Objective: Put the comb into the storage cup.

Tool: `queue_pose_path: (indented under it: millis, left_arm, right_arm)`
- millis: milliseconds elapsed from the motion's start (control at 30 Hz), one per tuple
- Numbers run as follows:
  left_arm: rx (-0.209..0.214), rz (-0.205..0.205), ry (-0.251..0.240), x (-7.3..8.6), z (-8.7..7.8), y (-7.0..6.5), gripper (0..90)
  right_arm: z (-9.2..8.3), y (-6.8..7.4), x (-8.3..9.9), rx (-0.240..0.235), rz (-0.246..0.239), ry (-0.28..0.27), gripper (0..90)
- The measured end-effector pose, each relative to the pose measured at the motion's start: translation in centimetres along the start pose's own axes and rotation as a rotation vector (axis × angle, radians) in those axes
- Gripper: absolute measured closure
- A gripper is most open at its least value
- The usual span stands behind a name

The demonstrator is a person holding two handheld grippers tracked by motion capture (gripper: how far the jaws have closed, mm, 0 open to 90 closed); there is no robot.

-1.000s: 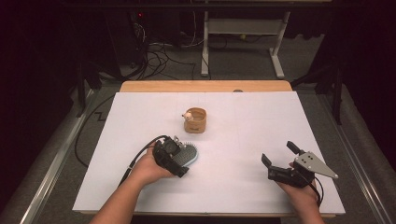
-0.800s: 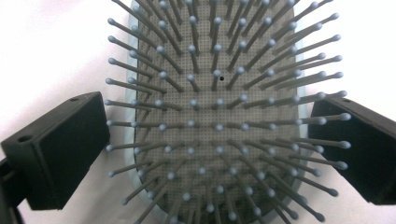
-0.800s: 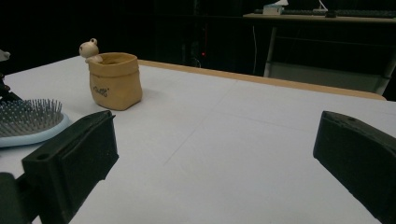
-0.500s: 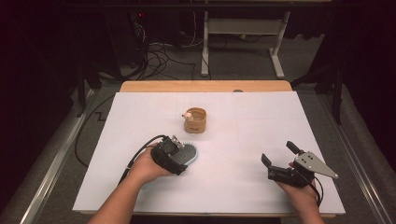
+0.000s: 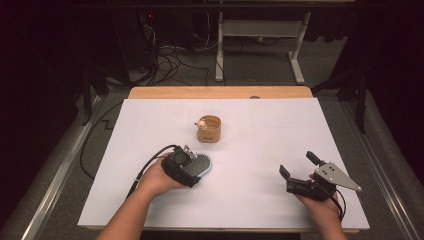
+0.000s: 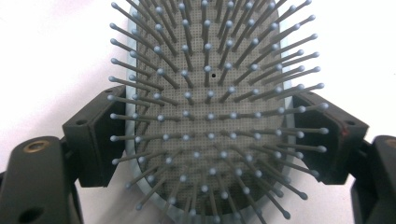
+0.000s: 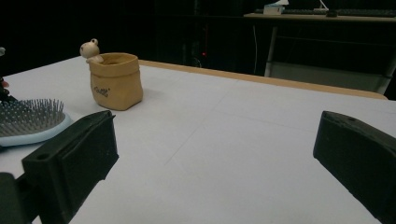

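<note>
Two grippers are at work over a white bench (image 5: 250, 200). Taking the bench's middle as the clock centre in the high view, the left gripper (image 5: 186, 167) sits at about seven o'clock, held in the person's left hand (image 5: 157, 179), and it is closed onto a pale blue hairbrush (image 5: 200, 165). Its jaws have just been closing, and in the left gripper view they press against both edges of the hairbrush (image 6: 210, 116), whose grey bristles point up toward the camera. The hairbrush lies flat on the bench with its oval head pointing toward two o'clock, near the bench's middle.

At about four o'clock the right gripper (image 5: 299, 172) is held in the right hand (image 5: 322, 207) low over the bench, with its jaws spread wide and nothing between them. In the right gripper view (image 7: 215, 154) bare bench shows between the two black jaws.

At roughly twelve o'clock from the hairbrush, a little apart from it, stands a small tan pouch (image 5: 209, 130) with a little figure (image 5: 200, 122) on its rim, upright and untouched.
</note>
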State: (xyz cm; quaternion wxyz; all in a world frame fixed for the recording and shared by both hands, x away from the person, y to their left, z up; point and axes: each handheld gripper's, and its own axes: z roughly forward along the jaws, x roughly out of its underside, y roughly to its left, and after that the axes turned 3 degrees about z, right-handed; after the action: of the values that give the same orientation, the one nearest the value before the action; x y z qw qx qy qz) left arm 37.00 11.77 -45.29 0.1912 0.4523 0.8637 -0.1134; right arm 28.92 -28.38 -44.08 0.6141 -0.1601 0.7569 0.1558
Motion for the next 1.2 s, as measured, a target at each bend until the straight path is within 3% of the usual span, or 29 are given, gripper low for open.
queue_pose_path:
  millis: [967, 1200]
  left_arm:
    - [-0.02, -0.003, 0.01, -0.17, -0.11, -0.27, 20.3]
    - [-0.045, 0.009, 0.005, -0.19, -0.31, -0.59, 20.4]
  right_arm:
    - [0.1, 0.16, -0.02, -0.004, -0.009, 0.002, 0.0]
    - [0.08, 0.11, 0.03, -0.004, -0.001, 0.003, 0.0]
